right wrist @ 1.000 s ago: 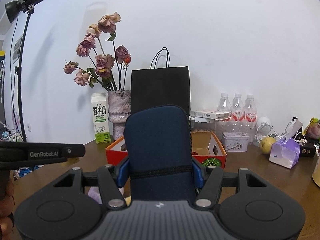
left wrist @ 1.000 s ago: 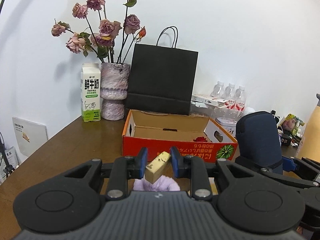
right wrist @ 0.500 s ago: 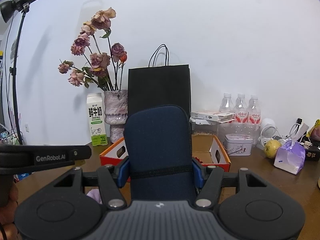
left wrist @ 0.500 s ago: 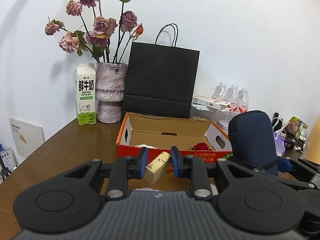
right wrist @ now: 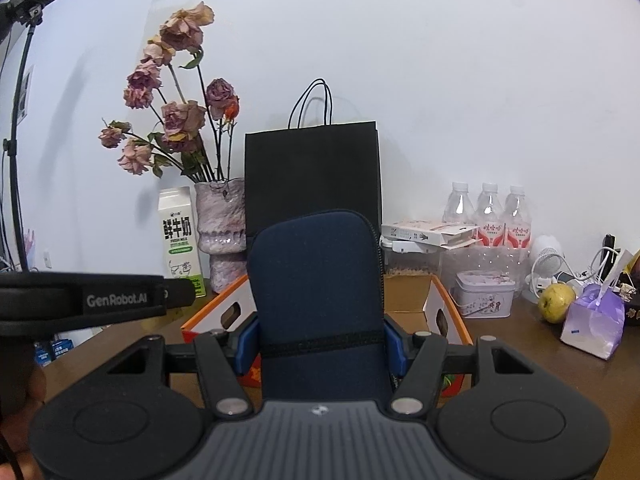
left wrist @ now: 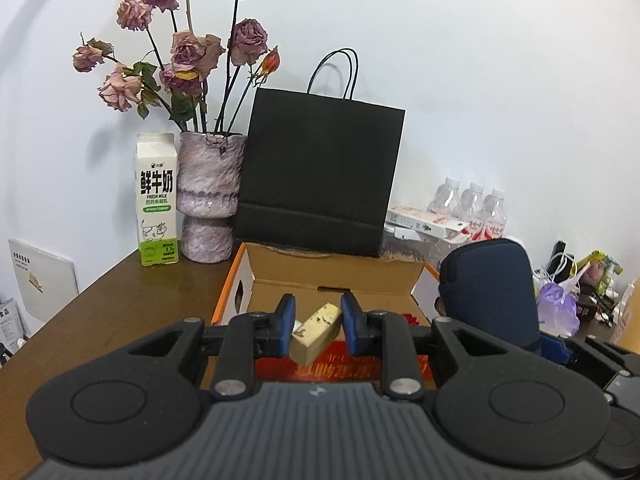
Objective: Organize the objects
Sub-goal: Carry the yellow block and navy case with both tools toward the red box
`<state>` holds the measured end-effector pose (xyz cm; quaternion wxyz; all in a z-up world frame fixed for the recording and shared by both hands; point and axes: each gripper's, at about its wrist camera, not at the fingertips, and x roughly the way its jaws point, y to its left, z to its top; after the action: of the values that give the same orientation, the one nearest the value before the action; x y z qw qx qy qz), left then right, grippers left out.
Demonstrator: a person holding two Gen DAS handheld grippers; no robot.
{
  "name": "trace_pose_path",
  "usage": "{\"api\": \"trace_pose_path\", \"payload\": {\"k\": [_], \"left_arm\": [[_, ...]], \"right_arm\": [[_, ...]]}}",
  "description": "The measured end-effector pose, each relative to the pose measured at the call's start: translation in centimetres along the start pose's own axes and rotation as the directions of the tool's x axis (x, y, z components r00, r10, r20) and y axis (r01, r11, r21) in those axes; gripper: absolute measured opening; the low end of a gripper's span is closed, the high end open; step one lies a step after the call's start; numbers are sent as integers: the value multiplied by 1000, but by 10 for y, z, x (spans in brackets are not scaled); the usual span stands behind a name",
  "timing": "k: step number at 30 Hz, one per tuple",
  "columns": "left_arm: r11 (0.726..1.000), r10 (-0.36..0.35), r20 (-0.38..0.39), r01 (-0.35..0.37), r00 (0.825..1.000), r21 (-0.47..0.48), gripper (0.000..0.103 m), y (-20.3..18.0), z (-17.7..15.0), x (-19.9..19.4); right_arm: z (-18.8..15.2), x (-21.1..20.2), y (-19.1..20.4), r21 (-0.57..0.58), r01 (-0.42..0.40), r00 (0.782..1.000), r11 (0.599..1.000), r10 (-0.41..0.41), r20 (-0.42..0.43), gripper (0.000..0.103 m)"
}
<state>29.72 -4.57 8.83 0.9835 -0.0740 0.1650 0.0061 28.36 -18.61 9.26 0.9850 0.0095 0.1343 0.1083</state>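
Observation:
My left gripper (left wrist: 317,328) is shut on a small cream-coloured block with dark specks (left wrist: 316,334), held tilted just over the near wall of the orange cardboard box (left wrist: 332,280). My right gripper (right wrist: 320,344) is shut on a dark blue zipped pouch (right wrist: 320,288), held upright in front of the same box (right wrist: 448,312). That pouch (left wrist: 490,288) also shows at the right in the left wrist view. The left gripper's body (right wrist: 92,300) reaches in from the left edge of the right wrist view. A red item lies inside the box, mostly hidden.
Behind the box stand a black paper bag (left wrist: 320,172), a vase of dried roses (left wrist: 210,200) and a milk carton (left wrist: 157,200). Water bottles (right wrist: 490,212), a tin (right wrist: 484,300), a yellow-green fruit (right wrist: 556,302) and a purple packet (right wrist: 596,320) sit on the brown table's (left wrist: 100,312) right side.
Both grippers have moved toward the box with their loads; the box, bag and vase look larger and nearer. The purple fluffy thing under the left gripper is out of view.

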Motion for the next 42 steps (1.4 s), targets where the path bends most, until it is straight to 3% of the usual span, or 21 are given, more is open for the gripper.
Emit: {"api": "trace_pose_path", "payload": {"k": [23,42], "left_arm": [[994,31,5,-30,1000,-104,25,12,42,84],[989,89,-80,-97,993,-109,25,18,42,151]], "right_arm": [[42,93,-15,78,9,1000,997,-9,1,60],[46,157,-33,101,31,997,994,-23,-75,60]]}}
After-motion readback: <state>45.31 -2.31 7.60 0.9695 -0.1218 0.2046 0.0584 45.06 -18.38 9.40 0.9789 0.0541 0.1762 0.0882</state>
